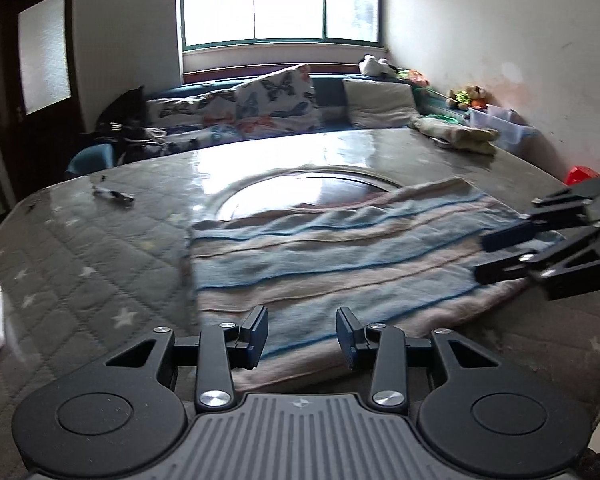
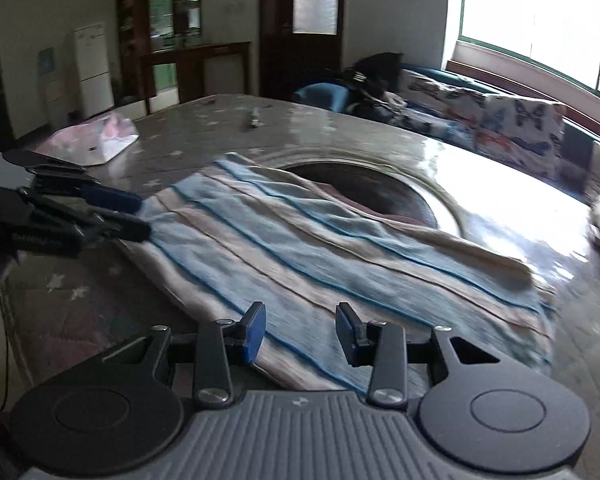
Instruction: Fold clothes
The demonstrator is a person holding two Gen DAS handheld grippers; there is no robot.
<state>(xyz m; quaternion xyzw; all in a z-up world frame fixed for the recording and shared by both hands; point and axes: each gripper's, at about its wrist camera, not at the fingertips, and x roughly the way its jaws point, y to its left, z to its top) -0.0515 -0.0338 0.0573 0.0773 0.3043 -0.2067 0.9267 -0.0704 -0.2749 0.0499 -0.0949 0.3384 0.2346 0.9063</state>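
Count: two hand-held grippers, one striped garment, one table.
Left hand-held gripper (image 1: 302, 336): jaws spread wide, holding nothing, poised over the garment's near edge.
Right hand-held gripper (image 2: 301, 334): jaws likewise wide apart and empty, above the garment's opposite near corner.
Striped garment (image 1: 324, 252): lies flat on the table (image 1: 92, 248), just ahead of both grippers.
Look: pale blue and beige bands, thin dark-blue lines, soft wrinkles.

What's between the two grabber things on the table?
Only the striped cloth. In the right wrist view it stretches from the left gripper to the right gripper.
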